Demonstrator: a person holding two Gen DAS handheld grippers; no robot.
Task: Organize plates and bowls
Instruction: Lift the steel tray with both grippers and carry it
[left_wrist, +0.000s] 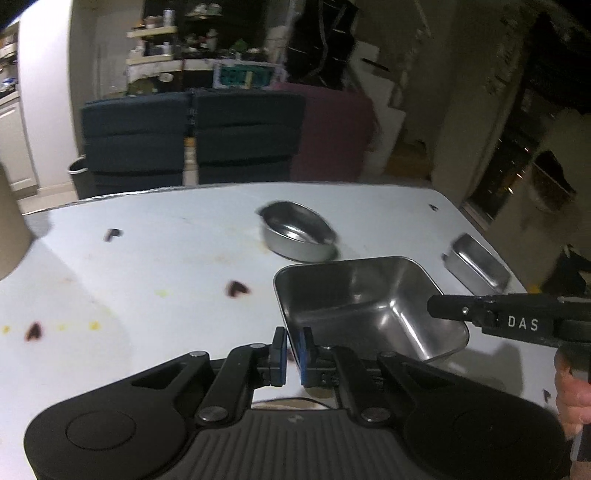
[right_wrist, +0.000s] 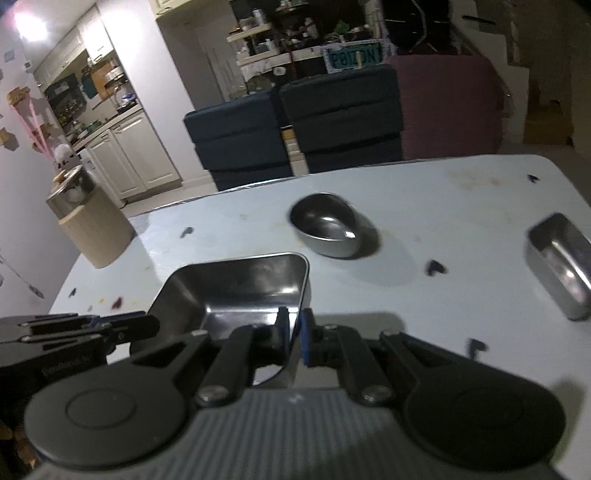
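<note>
A square steel bowl (left_wrist: 369, 306) is held above the white table (left_wrist: 147, 258) by both grippers. My left gripper (left_wrist: 294, 345) is shut on its near left rim. My right gripper (right_wrist: 294, 332) is shut on its right rim; the bowl also shows in the right wrist view (right_wrist: 236, 291). A round steel bowl (left_wrist: 299, 230) stands further back on the table, also in the right wrist view (right_wrist: 327, 225). A small rectangular steel dish (left_wrist: 476, 264) sits near the right edge, also in the right wrist view (right_wrist: 561, 266).
Dark stains (left_wrist: 236, 288) dot the table. A beige cylindrical container (right_wrist: 92, 229) stands at the table's far left corner. Dark blue cushioned seats (left_wrist: 192, 136) and a maroon one (left_wrist: 332, 129) stand behind the table.
</note>
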